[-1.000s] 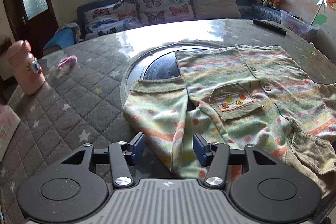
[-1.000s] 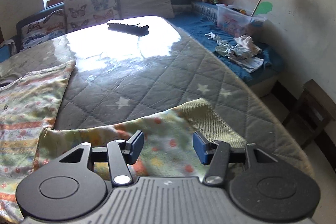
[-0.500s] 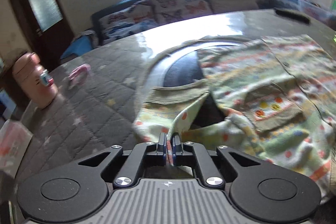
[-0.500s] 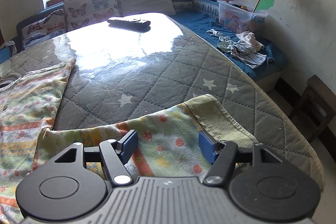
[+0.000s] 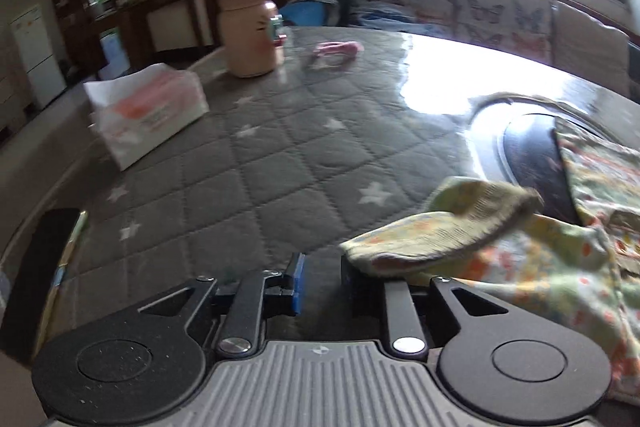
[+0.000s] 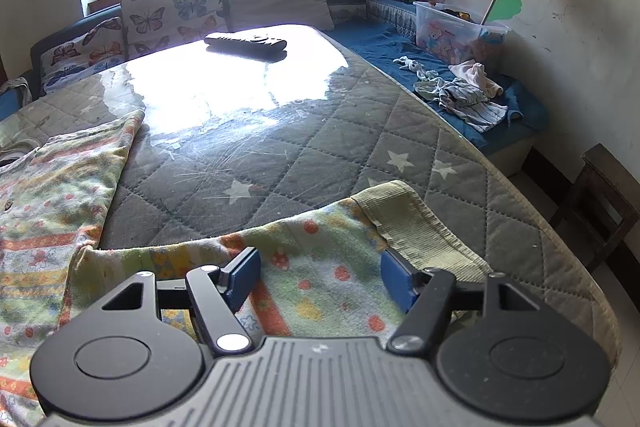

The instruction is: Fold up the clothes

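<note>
Surface (image 6: 304, 155): big round top under a grey quilted cover with white stars, glossy where the window light hits it

Garment (image 6: 52, 211): a small buttoned top in soft pastel knit, stripes and dots, spread across the near half of the surface. Body lies flat towards the middle; one sleeve (image 6: 320, 267) runs out flat to the right, ending in a ribbed cuff (image 6: 416, 227) close to the rim. The other sleeve (image 5: 460, 227) is lifted and doubled over, its ribbed end sagging in mid-air, blurred in the left wrist view

Handling, judged by look: light, limp, no stiffness at all. It drapes wherever unsupported and bunches easily. The knit should grip the quilted cover a little, so dragging would likely pull wrinkles. Not fragile. Best holds look to be the firmer parts: ribbed cuffs, hem corners, shoulder seams. A pinch on a single layer mid-sleeve would let the rest droop

Left tongs (image 5: 322, 283): tips stand a little apart; the raised sleeve drapes over the right-hand tip and hides it, so nothing appears clamped between them

Right tongs (image 6: 316, 277): spread wide, low over the flat right sleeve, straddling its width, nothing held

Small items well away from the garment: tissue pack (image 5: 148, 111), pink bottle (image 5: 250, 27), remote (image 6: 246, 43)

Fold state: one sleeve turned up, the other flat, body open
</note>
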A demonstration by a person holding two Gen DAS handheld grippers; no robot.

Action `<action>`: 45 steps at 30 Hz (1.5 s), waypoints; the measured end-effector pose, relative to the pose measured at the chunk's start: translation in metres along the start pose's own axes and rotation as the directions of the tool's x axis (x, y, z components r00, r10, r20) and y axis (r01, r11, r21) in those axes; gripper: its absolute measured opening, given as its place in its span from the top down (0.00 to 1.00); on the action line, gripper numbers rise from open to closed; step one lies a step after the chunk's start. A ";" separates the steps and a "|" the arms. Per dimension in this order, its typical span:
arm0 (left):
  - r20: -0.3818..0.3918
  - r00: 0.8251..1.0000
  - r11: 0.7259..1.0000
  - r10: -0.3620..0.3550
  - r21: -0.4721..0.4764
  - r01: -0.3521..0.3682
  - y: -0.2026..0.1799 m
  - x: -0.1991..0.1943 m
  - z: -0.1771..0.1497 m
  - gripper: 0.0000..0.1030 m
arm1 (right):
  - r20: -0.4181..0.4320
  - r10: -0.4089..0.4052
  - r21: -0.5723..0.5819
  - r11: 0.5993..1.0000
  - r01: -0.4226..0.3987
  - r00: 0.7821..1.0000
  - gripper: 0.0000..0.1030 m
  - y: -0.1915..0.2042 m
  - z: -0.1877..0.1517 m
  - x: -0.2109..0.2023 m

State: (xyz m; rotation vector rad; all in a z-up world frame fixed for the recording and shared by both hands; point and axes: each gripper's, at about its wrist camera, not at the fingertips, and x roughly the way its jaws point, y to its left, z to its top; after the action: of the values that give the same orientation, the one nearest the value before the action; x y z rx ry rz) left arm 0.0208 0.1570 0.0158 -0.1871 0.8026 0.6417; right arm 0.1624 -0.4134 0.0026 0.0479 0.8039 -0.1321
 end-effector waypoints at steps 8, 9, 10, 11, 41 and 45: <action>0.024 1.000 0.999 0.009 -0.050 -0.008 0.021 0.002 0.020 0.46 | -0.005 -0.004 -0.004 1.000 0.004 1.000 0.33 0.002 0.001 0.001; 0.024 1.000 0.999 0.009 -0.048 -0.008 0.022 0.003 0.020 0.41 | -0.006 -0.005 -0.005 1.000 0.005 1.000 0.33 0.002 0.001 0.001; 0.025 1.000 0.999 0.010 -0.046 -0.009 0.023 0.003 0.019 0.35 | -0.006 -0.006 -0.006 1.000 0.006 1.000 0.33 0.002 0.001 0.001; 0.025 1.000 0.999 0.011 -0.044 -0.010 0.025 0.004 0.019 0.32 | -0.007 -0.006 -0.006 1.000 0.006 1.000 0.32 0.002 0.001 0.001; 0.062 0.961 0.896 -0.270 0.380 0.228 -0.053 -0.023 -0.003 0.07 | -0.009 -0.008 -0.001 1.000 0.008 1.000 0.25 0.004 0.003 0.003; 0.062 0.965 0.883 -0.255 0.421 0.207 -0.073 -0.013 -0.008 0.07 | -0.009 -0.006 -0.003 1.000 0.006 1.000 0.25 0.003 0.003 0.003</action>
State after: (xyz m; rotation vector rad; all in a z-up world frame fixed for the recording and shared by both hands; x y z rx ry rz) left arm 0.0530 0.0893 0.0134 0.1389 0.7715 0.2432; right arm 0.1672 -0.4114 0.0023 0.0431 0.8135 -0.1365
